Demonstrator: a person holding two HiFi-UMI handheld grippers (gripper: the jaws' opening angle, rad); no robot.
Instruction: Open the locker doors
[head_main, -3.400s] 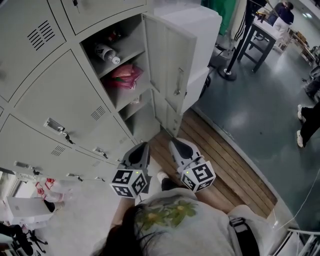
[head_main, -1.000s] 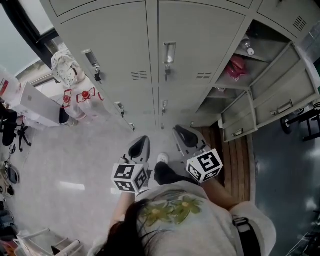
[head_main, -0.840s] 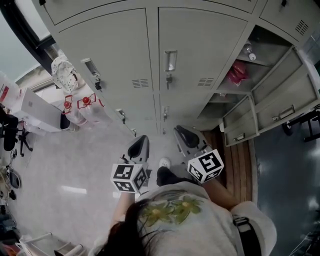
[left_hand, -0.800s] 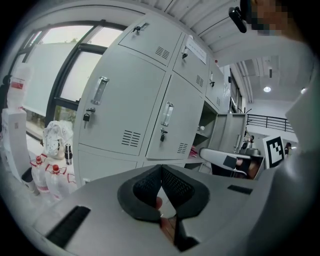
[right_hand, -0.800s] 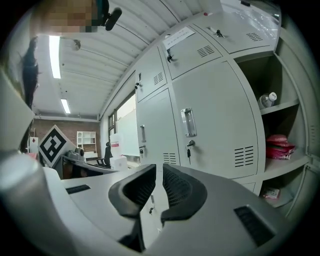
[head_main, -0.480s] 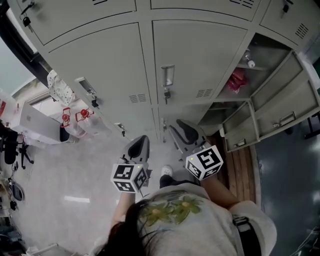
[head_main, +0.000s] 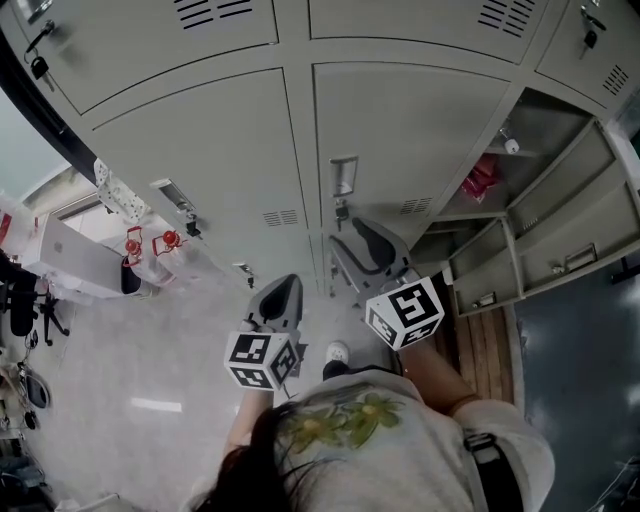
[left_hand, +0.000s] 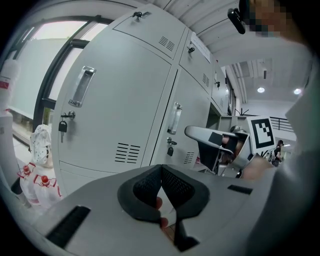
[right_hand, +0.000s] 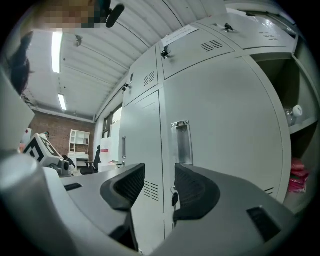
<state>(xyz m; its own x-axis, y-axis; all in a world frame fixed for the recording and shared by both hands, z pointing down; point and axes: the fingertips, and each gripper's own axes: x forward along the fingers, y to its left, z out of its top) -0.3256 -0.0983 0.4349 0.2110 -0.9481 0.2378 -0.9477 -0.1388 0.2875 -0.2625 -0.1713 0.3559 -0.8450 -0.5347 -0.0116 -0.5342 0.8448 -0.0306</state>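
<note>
Left door (head_main: 190, 170) and middle door (head_main: 410, 130) stand closed side by side, the handle (head_main: 343, 178) near the middle door's left edge. Right of them, the open locker (head_main: 560, 130) holds a bottle (head_main: 510, 146) on its shelf and a packet (head_main: 481, 180) below, with its door (head_main: 590, 225) swung out rightward. What may be packed bottles (head_main: 150, 243) sit on the floor (head_main: 120, 380) at far left.

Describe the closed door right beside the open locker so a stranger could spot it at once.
On the wall of grey lockers, find the open locker holding a pink bag. The closed door sits immediately left of it, same row, with a recessed metal handle and a key hanging below. Its neighbours have similar handles; only this one meets that open compartment's left edge.
</note>
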